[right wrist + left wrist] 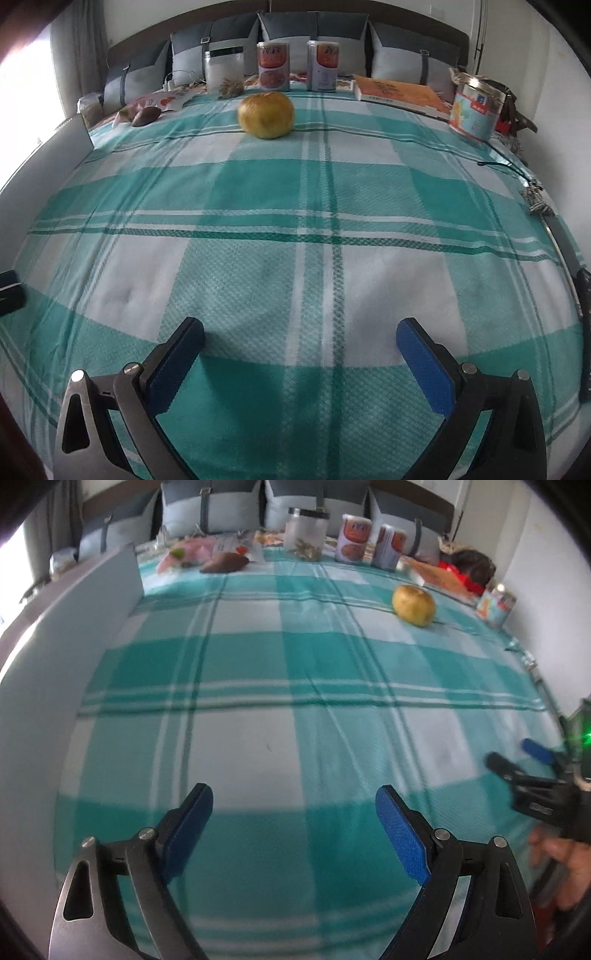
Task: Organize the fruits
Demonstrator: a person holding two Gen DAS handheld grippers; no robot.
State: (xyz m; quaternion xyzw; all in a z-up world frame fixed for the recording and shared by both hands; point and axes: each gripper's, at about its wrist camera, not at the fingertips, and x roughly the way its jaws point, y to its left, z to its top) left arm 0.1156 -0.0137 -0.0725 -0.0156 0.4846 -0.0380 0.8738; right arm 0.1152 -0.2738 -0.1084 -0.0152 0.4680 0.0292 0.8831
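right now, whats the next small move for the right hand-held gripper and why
Probably ease the right hand-held gripper forward toward the yellow round fruit: its jaws stand open and empty, and the fruit sits alone on the checked blanket, almost straight ahead.

Yellow round fruit (266,114): smooth yellow-green skin with faint brown mottling, slightly flattened, resting on the checked cloth toward the far edge of the bed, alone, just in front of the row of containers.

Dark brown fruit (146,116): elongated, pointed at one end, dull skin, lying on its side near the far left corner, beside flat printed packets.
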